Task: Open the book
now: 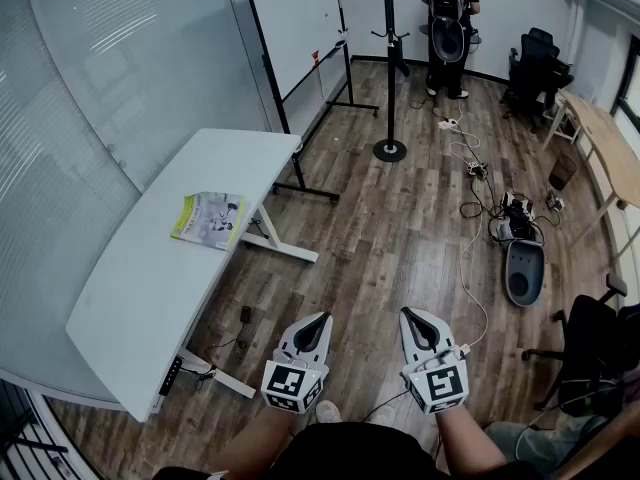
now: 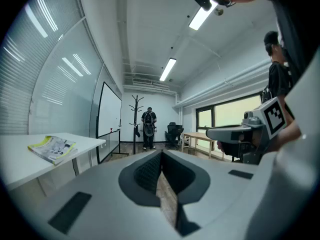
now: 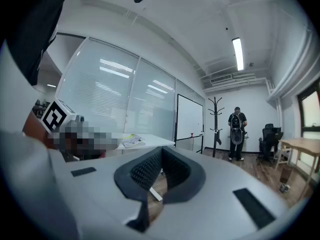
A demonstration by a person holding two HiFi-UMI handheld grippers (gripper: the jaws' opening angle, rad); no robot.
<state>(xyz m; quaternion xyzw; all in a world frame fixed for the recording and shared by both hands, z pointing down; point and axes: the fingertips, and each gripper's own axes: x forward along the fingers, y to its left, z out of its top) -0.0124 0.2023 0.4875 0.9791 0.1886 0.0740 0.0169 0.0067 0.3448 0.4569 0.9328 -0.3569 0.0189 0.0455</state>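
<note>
The book (image 1: pixel 208 219), closed with a yellow-green and white cover, lies flat near the right edge of the white table (image 1: pixel 150 298) at the left. It also shows in the left gripper view as the book (image 2: pixel 52 148), and small in the right gripper view as the book (image 3: pixel 132 141). My left gripper (image 1: pixel 320 319) and right gripper (image 1: pixel 409 314) hang side by side over the wooden floor, well short of the table. Both are shut and hold nothing. The left gripper's tips (image 2: pixel 161 154) meet, as do the right gripper's tips (image 3: pixel 161 151).
A black coat stand (image 1: pixel 389 58) and a whiteboard on a wheeled frame (image 1: pixel 290 18) stand beyond the table. A person (image 1: pixel 448 28) stands at the far wall. Cables and a power strip (image 1: pixel 470 168), a floor device (image 1: pixel 523 271), office chairs and a wooden desk (image 1: pixel 605 148) fill the right side.
</note>
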